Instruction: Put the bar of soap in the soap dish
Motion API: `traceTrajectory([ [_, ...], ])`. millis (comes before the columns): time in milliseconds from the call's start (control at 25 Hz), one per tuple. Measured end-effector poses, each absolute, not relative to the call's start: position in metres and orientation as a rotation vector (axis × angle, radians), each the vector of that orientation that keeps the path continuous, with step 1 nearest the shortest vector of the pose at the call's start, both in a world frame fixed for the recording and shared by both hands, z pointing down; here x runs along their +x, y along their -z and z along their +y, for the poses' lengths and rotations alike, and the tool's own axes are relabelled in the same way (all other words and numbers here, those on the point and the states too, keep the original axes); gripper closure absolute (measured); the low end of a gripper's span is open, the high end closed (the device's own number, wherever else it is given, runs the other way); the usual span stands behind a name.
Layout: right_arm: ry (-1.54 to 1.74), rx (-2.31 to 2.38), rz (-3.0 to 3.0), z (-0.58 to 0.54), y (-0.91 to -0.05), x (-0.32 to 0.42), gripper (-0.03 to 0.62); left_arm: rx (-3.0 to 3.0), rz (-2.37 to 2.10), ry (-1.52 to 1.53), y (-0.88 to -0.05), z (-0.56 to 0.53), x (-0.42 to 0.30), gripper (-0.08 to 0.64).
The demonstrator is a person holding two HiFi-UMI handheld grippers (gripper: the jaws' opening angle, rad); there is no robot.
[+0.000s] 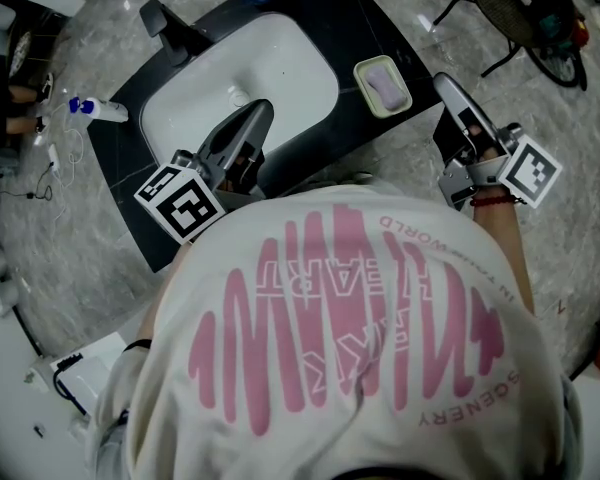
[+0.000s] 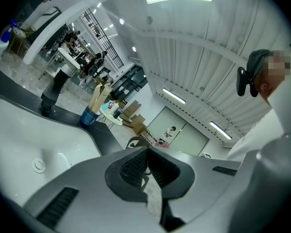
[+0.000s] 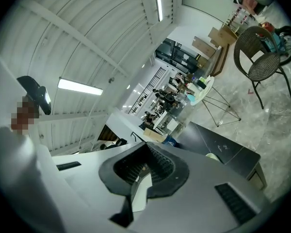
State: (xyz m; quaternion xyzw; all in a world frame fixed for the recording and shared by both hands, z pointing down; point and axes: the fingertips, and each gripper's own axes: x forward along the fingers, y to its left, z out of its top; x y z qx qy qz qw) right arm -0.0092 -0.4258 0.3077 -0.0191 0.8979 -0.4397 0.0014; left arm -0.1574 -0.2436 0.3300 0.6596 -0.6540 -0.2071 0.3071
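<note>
In the head view a pale lilac bar of soap [image 1: 385, 85] lies in the cream soap dish [image 1: 361, 72] on the dark counter, right of the white basin [image 1: 300, 63]. My left gripper [image 1: 262, 110] hangs over the basin's near side; its jaws meet at the tips with nothing between them [image 2: 146, 152]. Just right of the dish, beyond the counter's edge, my right gripper [image 1: 442, 81] is shut and empty too [image 3: 146, 147]. Both grippers are clear of the soap and the dish.
A black faucet [image 1: 173, 26] stands at the basin's far left. A white spray bottle [image 1: 98, 111] lies at the counter's left end, and a blue cup [image 2: 88, 116] stands at the back. A dark chair [image 1: 520, 13] is on the marble floor to the right.
</note>
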Motion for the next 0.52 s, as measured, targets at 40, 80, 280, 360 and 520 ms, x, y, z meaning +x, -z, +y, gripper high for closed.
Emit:
traceTrajectory([
  [40, 1.376, -0.058, 2.82, -0.4249, -0.3073, -0.0099, 0.577, 1.743, -1.73, 0.548, -0.3304, -0.2426, -0.1577, 0.551],
  [80, 1.375, -0.056, 2.821, -0.4242, -0.307, -0.0104, 0.577, 1.741, -1.73, 0.549, -0.331, -0.2417, -0.1579, 0.551],
  [280, 1.426, -0.065, 2.765, -0.4266, -0.3081, -0.0075, 0.577, 1.736, -1.729, 0.553, -0.3326, -0.2392, -0.1583, 0.551],
  [360, 1.446, -0.068, 2.733, -0.4286, -0.308, -0.0058, 0.577, 1.735, -1.729, 0.552, -0.3331, -0.2382, -0.1582, 0.551],
  [520, 1.453, -0.071, 2.722, -0.4287, -0.3089, -0.0048, 0.577, 1.731, -1.732, 0.554, -0.3337, -0.235, -0.1589, 0.551],
])
